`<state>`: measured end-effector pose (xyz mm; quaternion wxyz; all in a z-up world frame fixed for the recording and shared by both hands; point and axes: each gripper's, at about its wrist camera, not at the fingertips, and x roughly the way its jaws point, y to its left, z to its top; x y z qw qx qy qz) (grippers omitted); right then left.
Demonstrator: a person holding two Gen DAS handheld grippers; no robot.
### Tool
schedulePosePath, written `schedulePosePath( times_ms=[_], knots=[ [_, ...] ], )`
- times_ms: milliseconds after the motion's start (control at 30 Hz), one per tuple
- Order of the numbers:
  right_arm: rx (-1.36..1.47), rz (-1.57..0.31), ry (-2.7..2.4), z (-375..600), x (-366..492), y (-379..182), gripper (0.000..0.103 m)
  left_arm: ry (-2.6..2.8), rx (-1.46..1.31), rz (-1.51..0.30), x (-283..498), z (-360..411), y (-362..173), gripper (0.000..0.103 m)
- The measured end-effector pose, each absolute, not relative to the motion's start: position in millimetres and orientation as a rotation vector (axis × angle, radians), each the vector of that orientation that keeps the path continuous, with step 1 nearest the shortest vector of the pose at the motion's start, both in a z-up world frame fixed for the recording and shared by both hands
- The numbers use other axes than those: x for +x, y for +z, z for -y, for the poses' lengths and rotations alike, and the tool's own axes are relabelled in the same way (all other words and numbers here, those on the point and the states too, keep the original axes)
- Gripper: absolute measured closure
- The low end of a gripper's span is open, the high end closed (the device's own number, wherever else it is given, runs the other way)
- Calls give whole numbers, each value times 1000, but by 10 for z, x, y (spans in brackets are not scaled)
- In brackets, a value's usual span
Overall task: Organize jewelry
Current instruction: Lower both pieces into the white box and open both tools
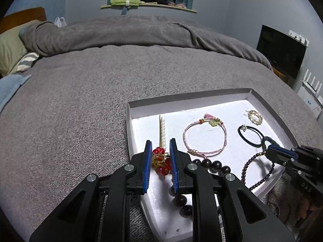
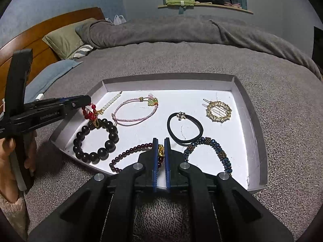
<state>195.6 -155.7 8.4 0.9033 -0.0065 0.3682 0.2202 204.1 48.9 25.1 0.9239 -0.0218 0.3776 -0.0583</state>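
A white tray (image 2: 250, 121) lies on the grey bed. My left gripper (image 1: 160, 145) straddles the red-and-gold bead ornament (image 1: 160, 161) of a pearl hairpin (image 1: 162, 129); its jaws stand apart and do not clamp it. It also shows in the right wrist view (image 2: 87, 103). My right gripper (image 2: 160, 141) is shut on the gold charm of a dark red bead bracelet (image 2: 125, 155). In the tray lie a dark large-bead bracelet (image 2: 94, 139), a pink cord bracelet (image 2: 133, 111), a black hair tie (image 2: 184, 129), a blue bead bracelet (image 2: 214, 147) and a gold ring clip (image 2: 219, 112).
The grey blanket (image 1: 80, 104) covers the bed all around the tray. Pillows (image 2: 66, 38) and a wooden headboard (image 2: 40, 32) are at the far left. A windowsill shelf (image 2: 201, 5) holds clothes. A dark screen (image 1: 280, 50) stands at the right.
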Motion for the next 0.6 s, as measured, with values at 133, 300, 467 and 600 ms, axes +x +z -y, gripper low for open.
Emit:
schedulePosePath(
  times_ms=[133,300,467,600],
  knots=[
    [1,-742,451,1588,1944,117,85,-109,-52,-773,2049,-509,264,84],
    [29,-705,438,1673,1926,199,70,-111,-61,-758,2029,-509,298,76],
    [61,-658,390,1790,1907,278,38,-114,-73,-714,1957,-490,391,57],
    [107,-626,372,1910,1894,349,19,-105,-78,-690,1891,-485,464,40]
  ],
)
